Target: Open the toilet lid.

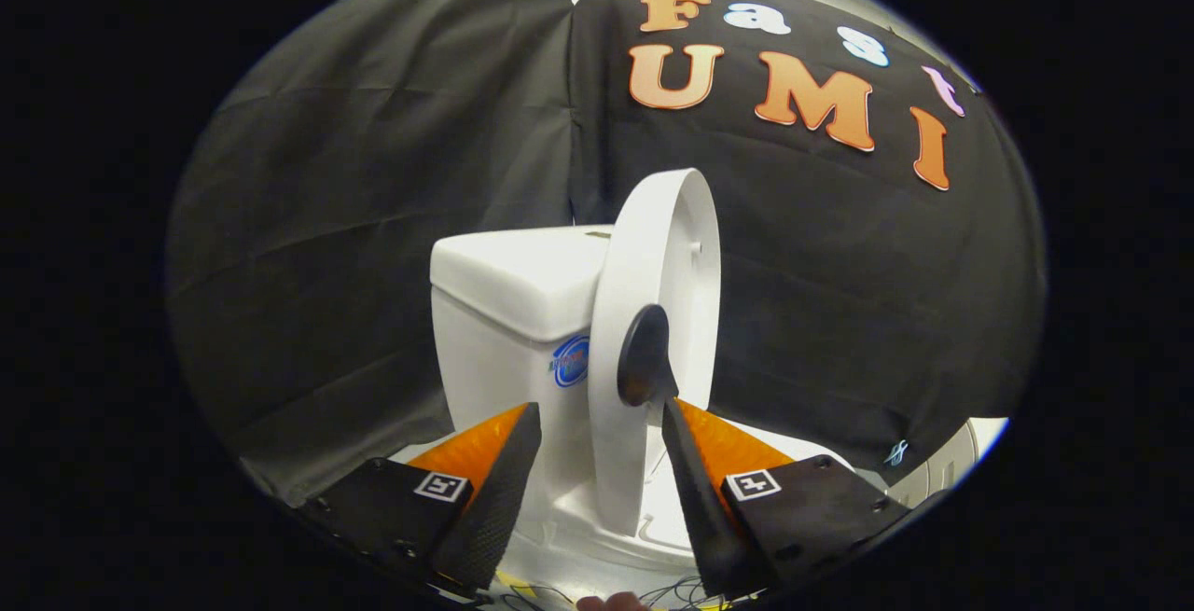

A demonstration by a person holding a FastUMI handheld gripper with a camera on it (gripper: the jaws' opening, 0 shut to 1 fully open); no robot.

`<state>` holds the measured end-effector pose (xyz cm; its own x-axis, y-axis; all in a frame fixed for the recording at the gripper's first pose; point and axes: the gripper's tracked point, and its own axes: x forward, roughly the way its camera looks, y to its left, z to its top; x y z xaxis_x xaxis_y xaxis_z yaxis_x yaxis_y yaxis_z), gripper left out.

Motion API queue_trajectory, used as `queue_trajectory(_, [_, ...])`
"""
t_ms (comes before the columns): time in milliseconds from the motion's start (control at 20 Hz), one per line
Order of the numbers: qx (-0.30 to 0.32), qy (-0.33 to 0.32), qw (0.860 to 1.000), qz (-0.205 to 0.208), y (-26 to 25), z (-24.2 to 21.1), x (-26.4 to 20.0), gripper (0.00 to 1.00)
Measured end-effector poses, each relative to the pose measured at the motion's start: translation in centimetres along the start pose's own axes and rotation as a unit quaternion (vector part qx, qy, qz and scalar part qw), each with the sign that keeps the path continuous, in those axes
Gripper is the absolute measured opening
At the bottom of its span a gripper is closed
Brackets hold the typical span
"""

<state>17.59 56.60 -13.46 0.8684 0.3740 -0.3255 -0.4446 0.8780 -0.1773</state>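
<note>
1. Your toilet lid (660, 312) stands raised, nearly upright and seen almost edge-on, rising at 12 o'clock from the gap between your fingers. Its thin white rim curves up just ahead of the tank (518, 312), which sits at about 11 o'clock from the fingers.
2. Your gripper (602, 424) has its fingers spread apart, clamped on nothing. The lid's lower edge passes down between them.
3. The right finger's tip (644, 359) reaches up over the lid's face at roughly 1 o'clock from the gripper's middle; it looks to be touching the lid, though you cannot tell this for certain. The left finger (499, 490) stands apart from the lid, with white porcelain visible in the gap.
4. To the lid's 3 o'clock side there is open room back to the black cloth wall (373, 173). To its 9 o'clock side the tank crowds close, so room there is tight.
5. The tank is closed by its own flat cover (522, 261); its contents are hidden. A round blue sticker (571, 361) sits on the tank's front, just beside the lid's edge.
6. The seat and bowl rim (653, 522) show at 6 o'clock below the lid, between your fingers; what lies inside the bowl cannot be seen.
7. Thin wires (541, 597) lie below the bowl, near the finger bases.
</note>
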Motion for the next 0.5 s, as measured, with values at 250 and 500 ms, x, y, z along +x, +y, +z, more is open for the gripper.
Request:
queue_trajectory(250, [0.028, -0.033, 0.999, -0.001, -3.2, 3.7, -2.5, 0.89])
queue_trajectory(500, [0.071, -0.068, 0.995, -0.016, -10.3, 6.8, -6.3, 0.98])
